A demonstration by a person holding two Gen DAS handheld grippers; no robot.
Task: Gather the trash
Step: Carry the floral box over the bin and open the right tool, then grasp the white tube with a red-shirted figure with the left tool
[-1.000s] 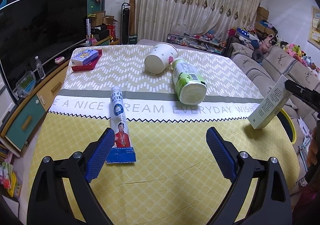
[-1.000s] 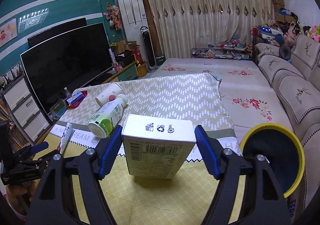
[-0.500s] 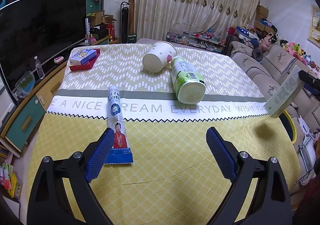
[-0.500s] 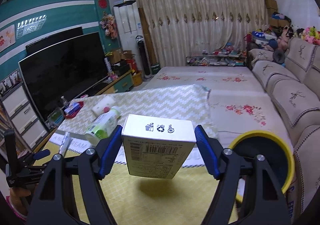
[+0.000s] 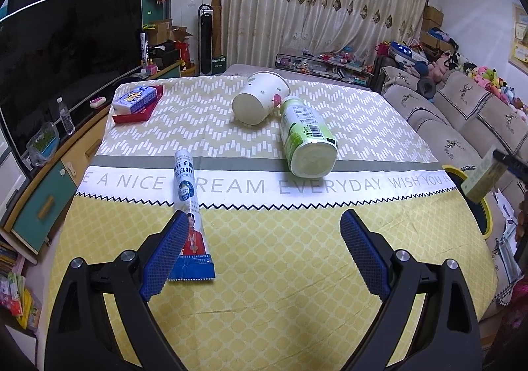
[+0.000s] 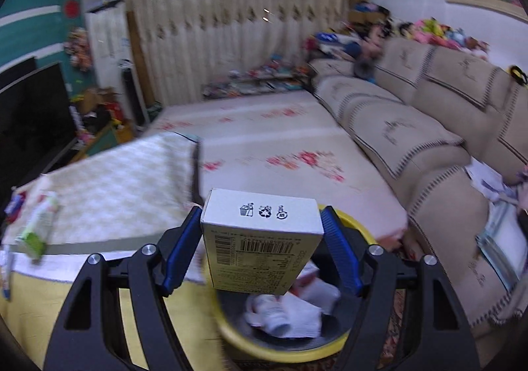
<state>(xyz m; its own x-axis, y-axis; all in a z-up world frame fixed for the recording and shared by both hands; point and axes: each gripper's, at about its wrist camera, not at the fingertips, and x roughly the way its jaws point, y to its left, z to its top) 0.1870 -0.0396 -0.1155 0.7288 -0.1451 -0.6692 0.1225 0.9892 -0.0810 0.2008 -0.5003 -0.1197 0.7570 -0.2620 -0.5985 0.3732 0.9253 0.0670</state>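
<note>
My right gripper (image 6: pixel 262 249) is shut on a white and yellow carton box (image 6: pixel 260 245) and holds it above a yellow-rimmed trash bin (image 6: pixel 280 348) with white trash inside. The box also shows at the right edge of the left wrist view (image 5: pixel 483 178), over the bin rim (image 5: pixel 486 216). My left gripper (image 5: pixel 260 252) is open and empty above the near part of the table. A toothpaste tube (image 5: pixel 188 206) lies by its left finger. A green and white bottle (image 5: pixel 305 138) and a white paper cup (image 5: pixel 259 99) lie on their sides farther back.
A tissue pack on a red tray (image 5: pixel 137 102) sits at the table's far left corner. A TV and cabinet (image 5: pixel 49 74) stand to the left. A sofa (image 6: pixel 429 153) runs along the right, beyond the bin.
My right gripper has carried the box rightward off the table to above the bin. The left gripper has barely moved.
</note>
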